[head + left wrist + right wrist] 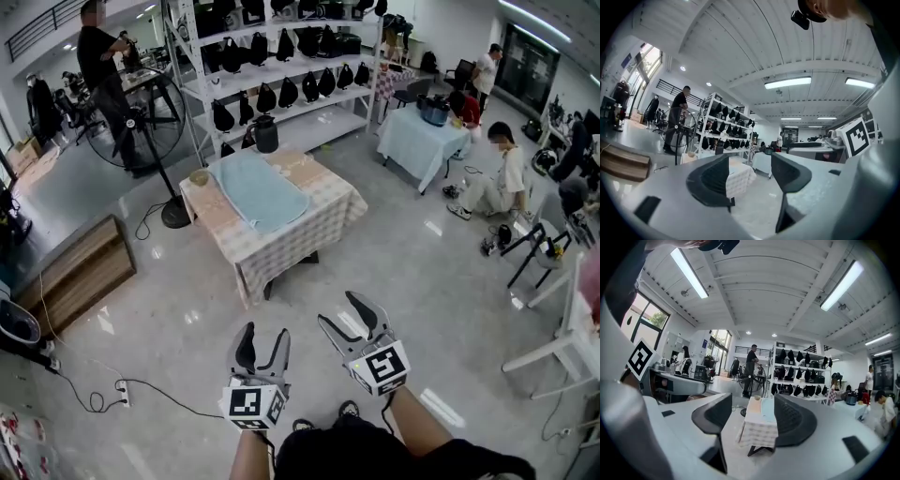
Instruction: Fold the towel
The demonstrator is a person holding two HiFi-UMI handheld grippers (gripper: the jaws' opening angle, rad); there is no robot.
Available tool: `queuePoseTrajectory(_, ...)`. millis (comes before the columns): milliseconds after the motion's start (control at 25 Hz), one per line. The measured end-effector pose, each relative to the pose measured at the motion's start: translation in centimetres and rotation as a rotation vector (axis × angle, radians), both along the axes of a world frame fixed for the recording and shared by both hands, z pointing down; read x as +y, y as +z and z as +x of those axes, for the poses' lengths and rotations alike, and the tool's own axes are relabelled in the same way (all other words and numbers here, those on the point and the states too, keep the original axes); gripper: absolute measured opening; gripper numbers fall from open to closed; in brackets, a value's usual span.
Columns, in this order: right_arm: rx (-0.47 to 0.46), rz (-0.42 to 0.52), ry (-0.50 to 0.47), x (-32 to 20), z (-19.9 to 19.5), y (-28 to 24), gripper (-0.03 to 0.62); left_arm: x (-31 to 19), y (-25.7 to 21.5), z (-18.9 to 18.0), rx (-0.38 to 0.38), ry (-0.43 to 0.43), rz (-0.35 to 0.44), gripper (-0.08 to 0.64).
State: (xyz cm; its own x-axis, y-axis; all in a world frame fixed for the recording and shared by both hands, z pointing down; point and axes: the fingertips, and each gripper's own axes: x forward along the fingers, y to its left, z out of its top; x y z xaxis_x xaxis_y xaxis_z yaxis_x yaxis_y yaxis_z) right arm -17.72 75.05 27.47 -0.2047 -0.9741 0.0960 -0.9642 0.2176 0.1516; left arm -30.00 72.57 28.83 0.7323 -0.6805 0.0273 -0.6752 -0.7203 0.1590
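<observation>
A light blue towel (pixel 258 191) lies spread flat on a small table with a checked cloth (pixel 305 234), well ahead of me across the floor. My left gripper (pixel 261 341) and right gripper (pixel 343 311) hover side by side over the floor, far short of the table. Both stand open with nothing between their jaws. In the right gripper view the towel (pixel 767 409) and table (pixel 757 433) show between the jaws of the right gripper (pixel 752 420). The left gripper (pixel 750 177) frames the table's cloth (pixel 739 179).
A standing fan (pixel 142 122) is left of the table, a white shelf rack of dark bags (pixel 281 66) behind it. A wooden bench (pixel 80 272) and cables (pixel 112 394) lie at left. Another covered table (pixel 422 141), seated people (pixel 502 178) and chairs (pixel 544 248) are at right. A small cup (pixel 199 176) sits on the table corner.
</observation>
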Motion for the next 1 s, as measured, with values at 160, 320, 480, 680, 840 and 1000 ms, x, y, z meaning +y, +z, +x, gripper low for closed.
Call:
queuePoseTrajectory(160,0.015,-0.007,0.025,0.2,-0.2,0.4,0.262,-0.1,0.8,-0.5,-0.005,0.017,-0.012,0.264)
queuePoseTrajectory(320,0.001,-0.030,0.027,-1.1,-0.7,1.3,0.262,-1.5,1.2,-0.7,-0.009,0.028,-0.036,0.264)
queuePoseTrajectory(480,-0.001,-0.034,0.025,-4.2,0.4,1.5,0.264,-4.6,1.2,0.4,-0.008,0.021,-0.037,0.264)
queuePoseTrajectory(680,-0.016,0.000,0.016,-9.2,4.5,1.6,0.265,-9.7,1.5,3.5,-0.016,-0.003,-0.019,0.264)
queuePoseTrajectory(840,0.001,0.003,-0.003,-15.2,9.0,1.1,0.265,-16.1,0.9,7.4,-0.012,-0.040,-0.007,0.264)
queuePoseTrajectory(1000,0.011,-0.008,-0.013,-20.1,14.3,0.9,0.265,-21.2,0.8,11.9,-0.017,-0.060,-0.022,0.264)
